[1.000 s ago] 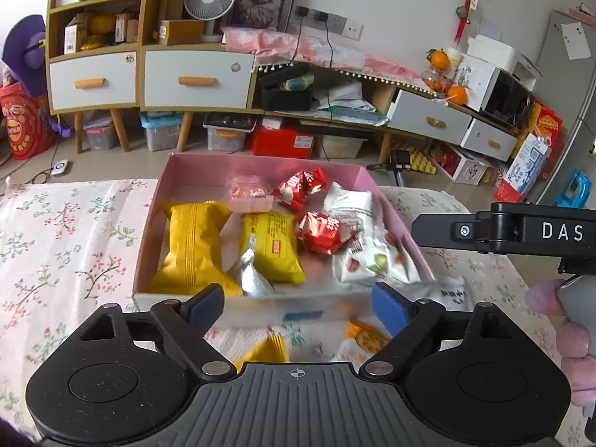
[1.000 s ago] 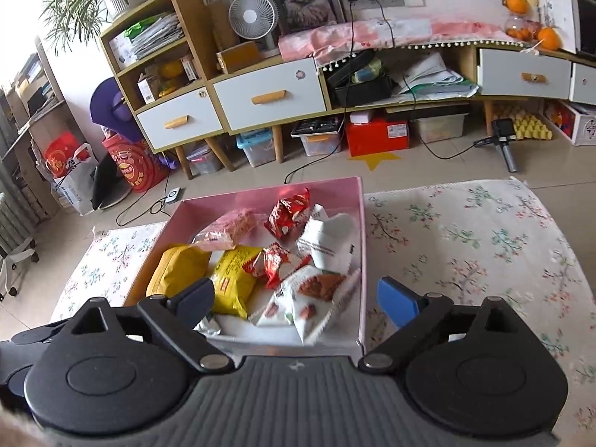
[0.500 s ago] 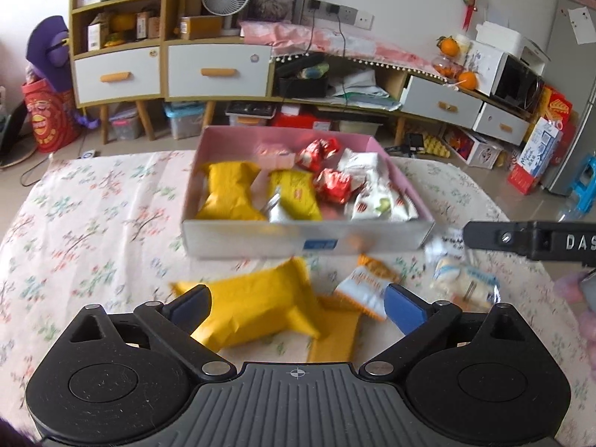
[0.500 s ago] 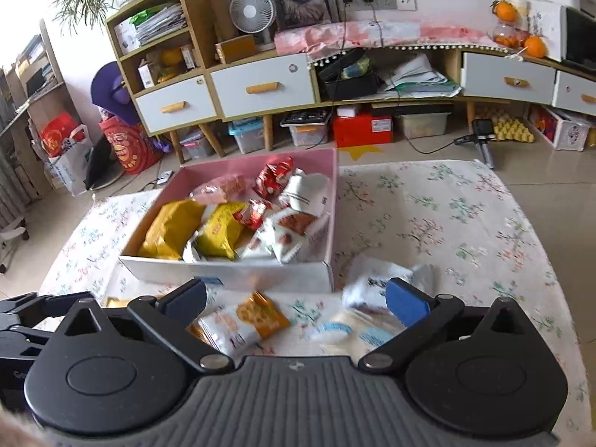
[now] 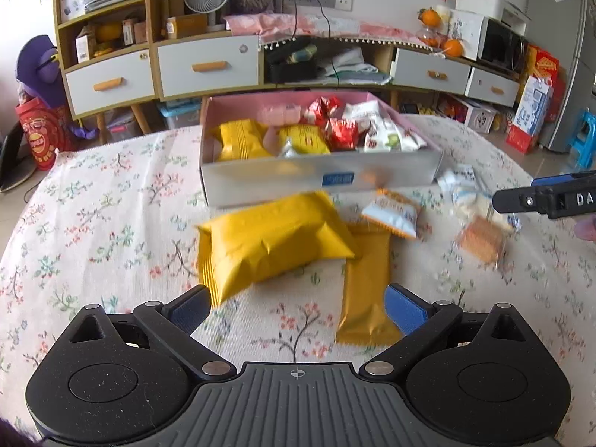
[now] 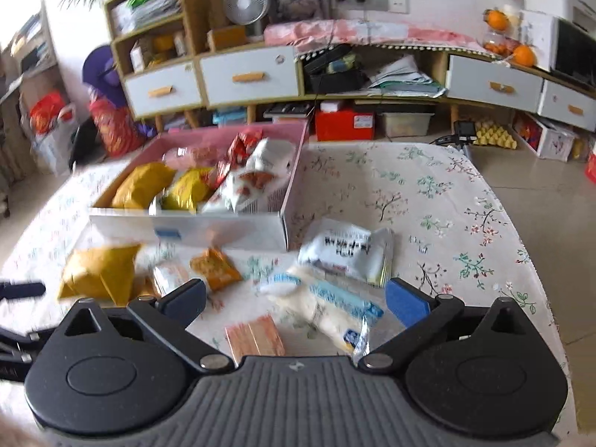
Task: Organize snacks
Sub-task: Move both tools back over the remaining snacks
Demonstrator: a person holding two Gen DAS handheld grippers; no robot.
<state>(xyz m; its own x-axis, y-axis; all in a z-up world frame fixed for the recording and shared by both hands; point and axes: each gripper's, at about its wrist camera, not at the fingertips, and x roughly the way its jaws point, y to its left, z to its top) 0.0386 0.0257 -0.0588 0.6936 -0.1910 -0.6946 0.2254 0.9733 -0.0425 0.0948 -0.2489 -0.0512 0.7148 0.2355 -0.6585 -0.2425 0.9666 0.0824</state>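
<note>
A box [image 5: 260, 182] with a pink inside and white front wall holds several snack packets. In front of it on the floral cloth lie a big yellow packet [image 5: 272, 242], a flat orange packet [image 5: 367, 283], a small white-and-orange packet [image 5: 393, 214] and a cracker packet [image 5: 480, 240]. My left gripper [image 5: 298, 307] hangs open just short of the yellow and orange packets, holding nothing. My right gripper [image 6: 294, 303] is open over a long white-and-blue packet [image 6: 324, 305] and the cracker packet [image 6: 253, 337], its pads clear of both. A white printed packet [image 6: 346, 251] lies beyond, by the box [image 6: 223, 229].
The right gripper's finger [image 5: 547, 199] and a person's fingertip [image 5: 586, 229] reach in at the right of the left wrist view. Bare floral cloth [image 6: 428, 193] spreads to the right of the box, ending at the table edge [image 6: 540, 260]. Drawer cabinets [image 5: 208, 67] stand beyond the table.
Both grippers drew back from over the box toward the near side and sank. The loose packets in front of the box came into view. Both pairs of jaws stand slightly wider.
</note>
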